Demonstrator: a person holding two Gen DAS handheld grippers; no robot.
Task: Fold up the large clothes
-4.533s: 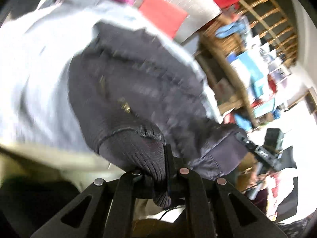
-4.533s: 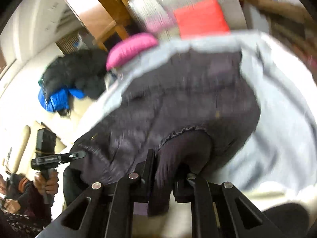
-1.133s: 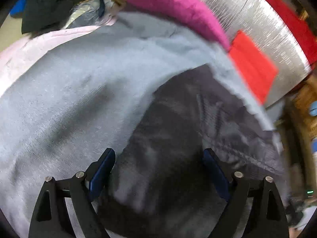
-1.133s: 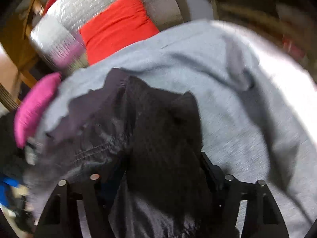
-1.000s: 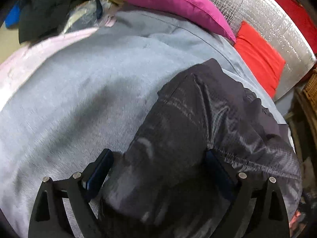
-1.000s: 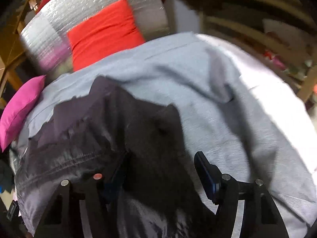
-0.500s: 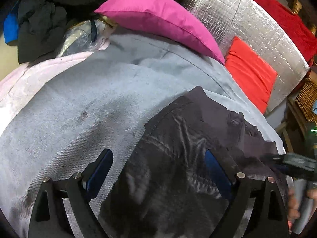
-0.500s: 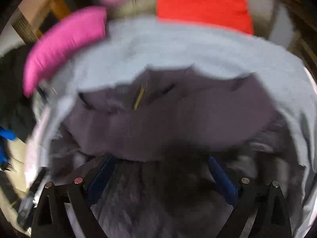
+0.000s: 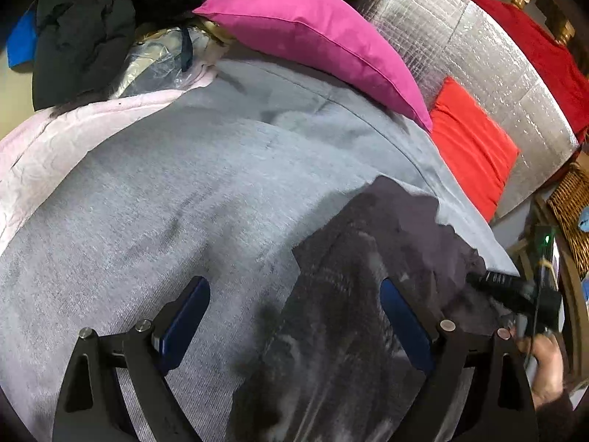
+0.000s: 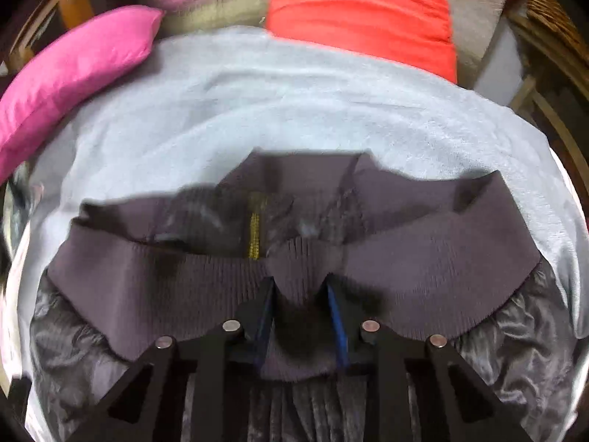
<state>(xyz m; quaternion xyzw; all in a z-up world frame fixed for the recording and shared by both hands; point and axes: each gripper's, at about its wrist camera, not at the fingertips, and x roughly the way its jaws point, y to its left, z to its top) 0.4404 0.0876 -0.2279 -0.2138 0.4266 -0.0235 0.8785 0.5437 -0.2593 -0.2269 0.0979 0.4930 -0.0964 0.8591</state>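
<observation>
Since half a second ago the right gripper [image 10: 300, 291] has narrowed its fingers from wide open onto a pinch of the ribbed knit band of the dark grey shiny quilted jacket [image 10: 140, 283], which lies spread on the pale grey fleece blanket [image 9: 176, 191] covering the bed, short of the pink cushion [image 9: 305, 33]. Meanwhile the left gripper [image 9: 294, 316] hovers with fingers wide apart and empty over the jacket's edge. Judging by this, a fold is being started, and the next move likely calls for the left fingers to take hold before both carry the band across together.
</observation>
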